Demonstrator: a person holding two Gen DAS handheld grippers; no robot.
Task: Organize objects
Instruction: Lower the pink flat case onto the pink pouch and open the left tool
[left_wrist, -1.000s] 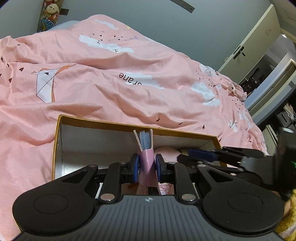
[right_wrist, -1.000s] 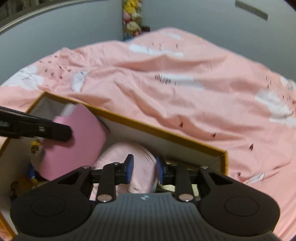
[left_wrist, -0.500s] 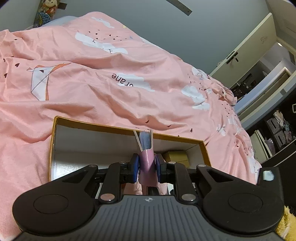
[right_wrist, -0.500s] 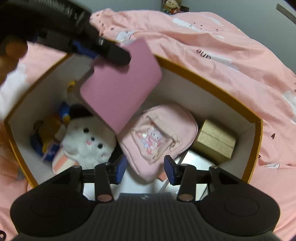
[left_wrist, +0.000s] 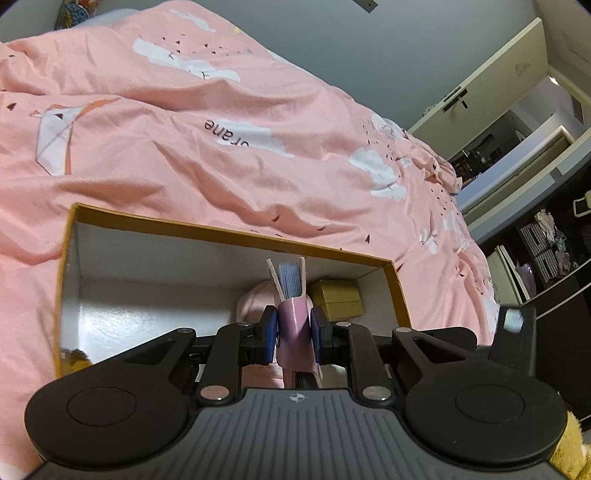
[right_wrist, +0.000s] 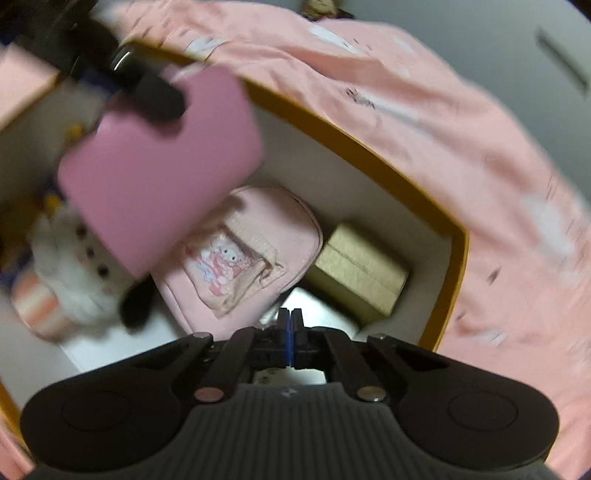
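Two grippers over my open box (left_wrist: 236, 234) on bed, pink duvet (left_wrist: 221, 110) all round. My left gripper (left_wrist: 293, 334) pinching pink notebook (left_wrist: 293, 325) by spine, pages fanned upward, held above box interior. My right gripper (right_wrist: 290, 334) pressed together, nothing between pads, low over box near right end. Inside box: pink pouch (right_wrist: 251, 254) mid-floor, gold carton (right_wrist: 360, 267) just beside it toward right wall, white plush toy (right_wrist: 79, 280) at left end, partly under notebook. Right view blurred.
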